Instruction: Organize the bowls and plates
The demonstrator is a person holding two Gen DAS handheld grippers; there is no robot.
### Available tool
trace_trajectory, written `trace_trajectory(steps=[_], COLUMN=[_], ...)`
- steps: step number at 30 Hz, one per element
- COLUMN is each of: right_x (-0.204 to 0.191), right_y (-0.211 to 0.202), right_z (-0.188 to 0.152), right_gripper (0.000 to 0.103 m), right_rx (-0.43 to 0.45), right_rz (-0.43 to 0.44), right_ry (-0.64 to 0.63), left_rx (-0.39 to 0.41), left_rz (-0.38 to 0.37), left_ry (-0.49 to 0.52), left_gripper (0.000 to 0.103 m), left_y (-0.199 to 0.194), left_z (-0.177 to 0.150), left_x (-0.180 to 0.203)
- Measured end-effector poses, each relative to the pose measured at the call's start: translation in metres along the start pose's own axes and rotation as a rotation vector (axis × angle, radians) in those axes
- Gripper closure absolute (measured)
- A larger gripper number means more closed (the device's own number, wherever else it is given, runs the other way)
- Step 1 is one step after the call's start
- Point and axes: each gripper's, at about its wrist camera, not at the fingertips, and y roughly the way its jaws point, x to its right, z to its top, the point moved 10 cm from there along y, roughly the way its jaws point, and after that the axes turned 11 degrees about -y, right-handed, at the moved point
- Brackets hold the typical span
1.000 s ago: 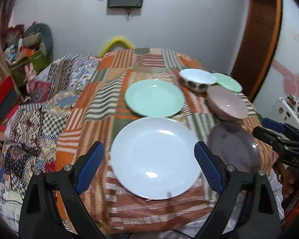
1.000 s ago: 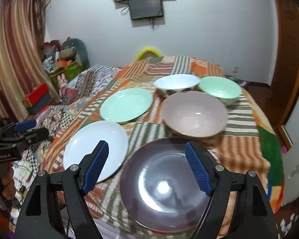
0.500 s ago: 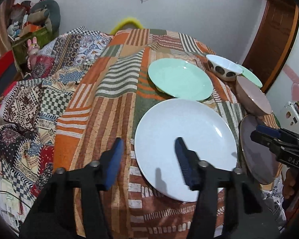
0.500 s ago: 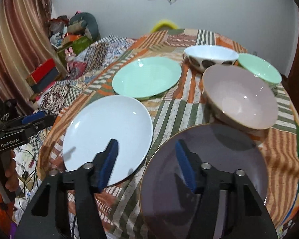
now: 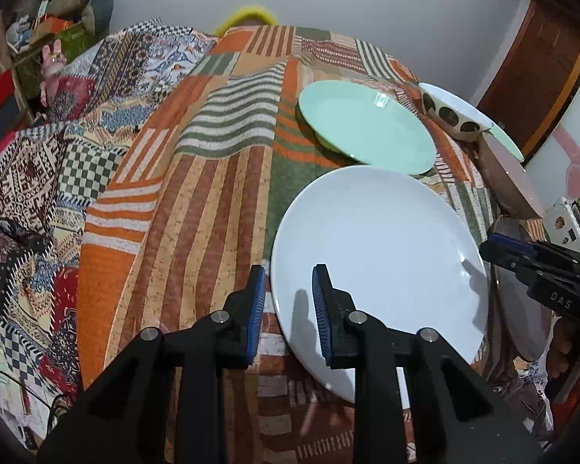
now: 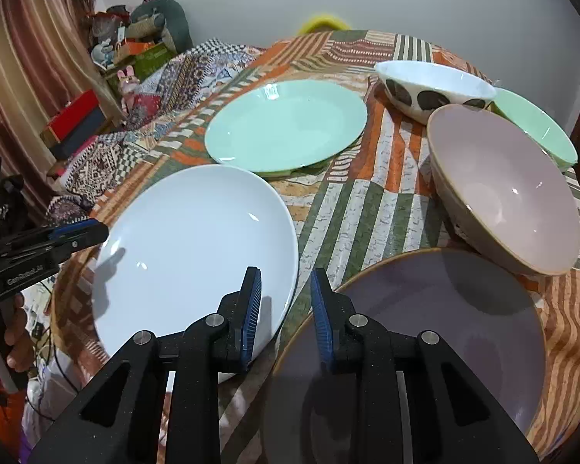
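Your left gripper (image 5: pixel 288 305) sits at the near-left rim of the white plate (image 5: pixel 382 255); its jaws have just been closing, the rim runs between them, but a narrow gap still shows, so no grip yet. Your right gripper (image 6: pixel 284 309) is at the near-left rim of the dark purple plate (image 6: pixel 425 340), jaws likewise just been closing, rim about at the right pad; whether it presses I can't tell, looks unclamped. All dishes still lie spread on the patchwork-covered bench (image 5: pixel 197 193): mint green plate (image 6: pixel 286 127) behind the white one, pink bowl (image 6: pixel 510 189) behind the purple plate, spotted white bowl (image 6: pixel 433 89) and green bowl (image 6: pixel 537 127) at the far right. Step in hand, by my read: taking hold of two plates for stacking. Next you'd need to close fully on each rim, check the hold, lift slightly tilted, then set one plate onto another. Rims are thin and glazed, so slipping is likely.
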Motion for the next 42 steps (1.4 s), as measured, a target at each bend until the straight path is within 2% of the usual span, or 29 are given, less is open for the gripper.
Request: trace_trajectory(steps=[11,18,23,32,36,42], right_x=[-0.003,-0.002,-0.003,-0.008,-0.009,-0.015], right_y=[0.021,0.025,0.026,0.029,0.028,0.023], right_z=[0.001,0.0,0.001,0.003,0.003,0.001], right_gripper=[0.082,0.082,0.08,0.075,0.076,0.078], right_rx=[-0.065,-0.081,-0.084,-0.093,-0.086,-0.074], right_rz=[0.024,0.04,0.035,0.047,0.036,0.075], right_ry=[-0.006,-0.004,-0.015,-0.025,-0.026,0.012], left_rx=[-0.053,-0.07,-0.075,-0.115,-0.103,-0.08], left_rz=[-0.03,-0.05,-0.059,-0.065,-0.046,-0.03], left_ry=[-0.049,-0.024,-0.005,-0.038,-0.035,-0.056], left_gripper=[0.079,0.079,0.079,0.079,0.079,0.079], left_y=[0.015,0.009,0.002,0.018,0.015,0.001], left_z=[-0.007,-0.015,-0.022,-0.021,-0.021,-0.021], left_x=[-0.01,-0.004,0.0,-0.003,-0.003,-0.008])
